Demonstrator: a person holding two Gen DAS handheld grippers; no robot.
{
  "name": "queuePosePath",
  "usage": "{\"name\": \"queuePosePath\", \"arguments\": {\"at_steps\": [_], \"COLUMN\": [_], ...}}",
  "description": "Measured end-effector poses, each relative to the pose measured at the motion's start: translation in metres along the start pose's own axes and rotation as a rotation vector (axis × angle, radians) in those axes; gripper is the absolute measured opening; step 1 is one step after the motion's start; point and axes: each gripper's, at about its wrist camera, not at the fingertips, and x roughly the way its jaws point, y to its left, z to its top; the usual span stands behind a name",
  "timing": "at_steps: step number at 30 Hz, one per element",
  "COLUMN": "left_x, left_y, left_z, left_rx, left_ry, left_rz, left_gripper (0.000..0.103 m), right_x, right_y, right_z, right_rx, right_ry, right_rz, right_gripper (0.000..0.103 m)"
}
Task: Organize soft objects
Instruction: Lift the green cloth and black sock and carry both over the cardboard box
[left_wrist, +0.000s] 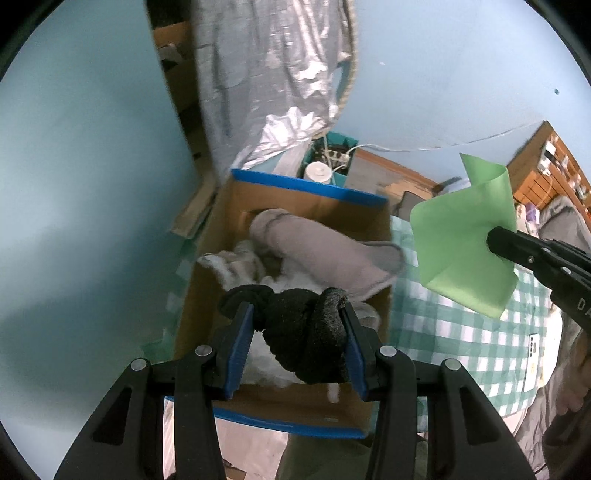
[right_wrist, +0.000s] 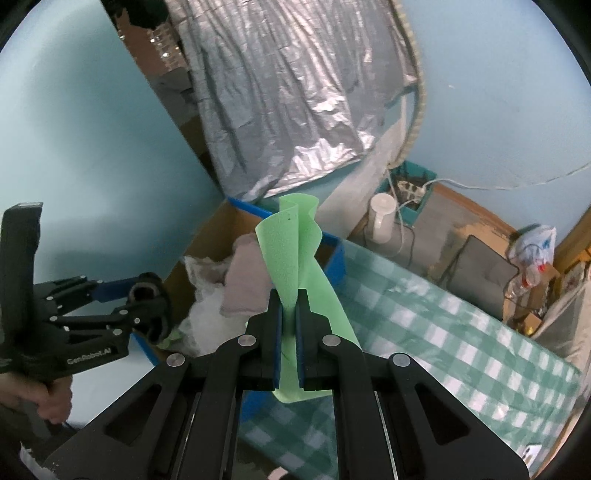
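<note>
Item 1: my left tool (left_wrist: 297, 328), clamped on a black knitted wool bundle (left_wrist: 303, 332) over the blue-edged cardboard box (left_wrist: 314, 190); soft, light, best gripped mid-bulk. Item 2: my right tool (right_wrist: 290, 314), pinched together on a thin green foam sheet (right_wrist: 291, 251); floppy, slippery.

The black sock (left_wrist: 303, 332) is a coarse, fuzzy knit, matt. The green sheet (right_wrist: 295, 251) looks like thin foam, finely grained and dull. The box (left_wrist: 236, 206) is plain brown cardboard with glossy blue tape on its rim; at its 12 o'clock hangs a crinkled silver foil cover (left_wrist: 273, 81), shiny. The checked tablecloth (right_wrist: 443, 332) is smooth woven cloth. The grey mitt (left_wrist: 332, 254) looks like soft felt.
</note>
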Motion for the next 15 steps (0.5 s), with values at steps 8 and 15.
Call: {"name": "queuePosePath", "arguments": {"at_steps": [8, 15], "left_x": [0.015, 0.033], "left_y": [0.034, 0.054], "left_z": [-0.005, -0.009], "left_rx": [-0.039, -0.066], "left_ry": [0.028, 0.057], "left_rz": [0.015, 0.006], "left_gripper": [0.047, 0.047], "right_x": [0.030, 0.057], "right_y": [0.035, 0.064], "right_z": [0.016, 0.028], "right_rx": [-0.046, -0.090], "right_ry": [0.027, 0.053], "right_rz": [0.030, 0.039], "right_gripper": [0.006, 0.006]}}
